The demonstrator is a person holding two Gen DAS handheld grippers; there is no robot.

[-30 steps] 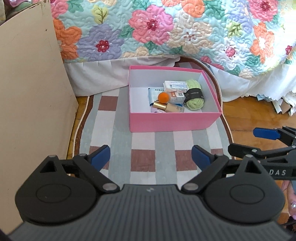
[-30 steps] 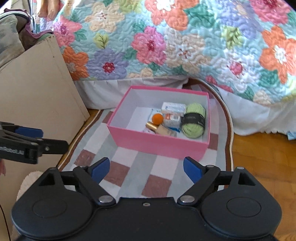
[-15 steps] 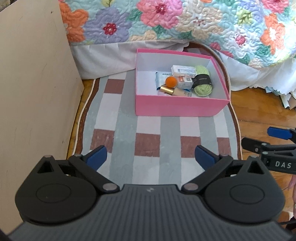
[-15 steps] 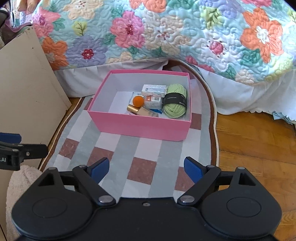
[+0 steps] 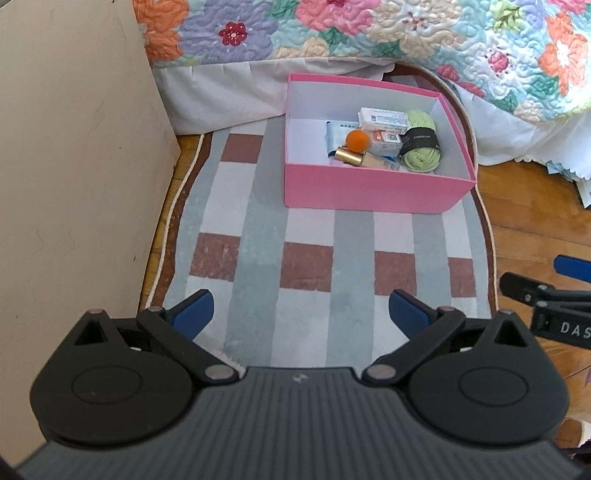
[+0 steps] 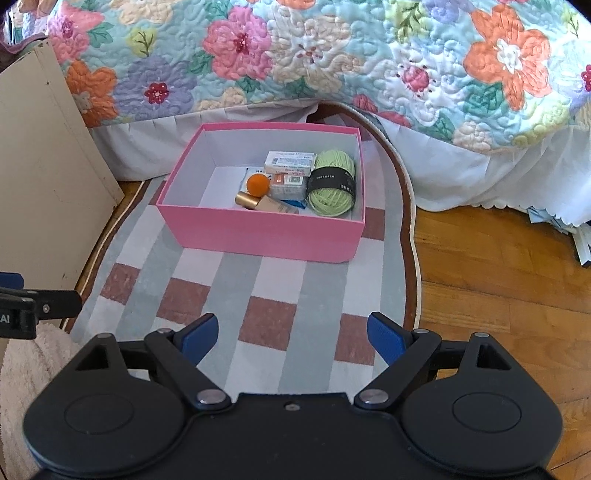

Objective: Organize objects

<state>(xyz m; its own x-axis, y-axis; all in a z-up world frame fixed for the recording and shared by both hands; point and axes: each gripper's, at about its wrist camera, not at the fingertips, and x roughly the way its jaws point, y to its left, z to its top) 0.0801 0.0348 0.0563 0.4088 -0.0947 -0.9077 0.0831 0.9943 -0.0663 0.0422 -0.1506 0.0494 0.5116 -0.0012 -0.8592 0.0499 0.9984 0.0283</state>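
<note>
A pink box (image 5: 369, 192) (image 6: 258, 232) stands on a striped rug by the bed. Inside lie a green yarn ball (image 5: 421, 142) (image 6: 331, 184), an orange ball (image 5: 357, 140) (image 6: 257, 184), a gold-capped bottle (image 5: 364, 159) (image 6: 264, 203) and small white cartons (image 5: 384, 118) (image 6: 290, 160). My left gripper (image 5: 301, 314) is open and empty above the rug, well short of the box. My right gripper (image 6: 293, 332) is open and empty too. Each shows at the edge of the other's view: the right gripper (image 5: 554, 295), the left gripper (image 6: 22, 299).
A beige board (image 5: 74, 166) (image 6: 40, 184) stands along the left. A floral quilt (image 5: 369, 29) (image 6: 332, 55) hangs over the bed behind the box. Wooden floor (image 6: 498, 277) lies to the right of the rug (image 5: 310, 258). A fluffy cream cloth (image 6: 33, 362) is at lower left.
Both grippers have drawn back and risen from the box, so it looks smaller and farther. Both stay open and empty. The box contents have not moved.
</note>
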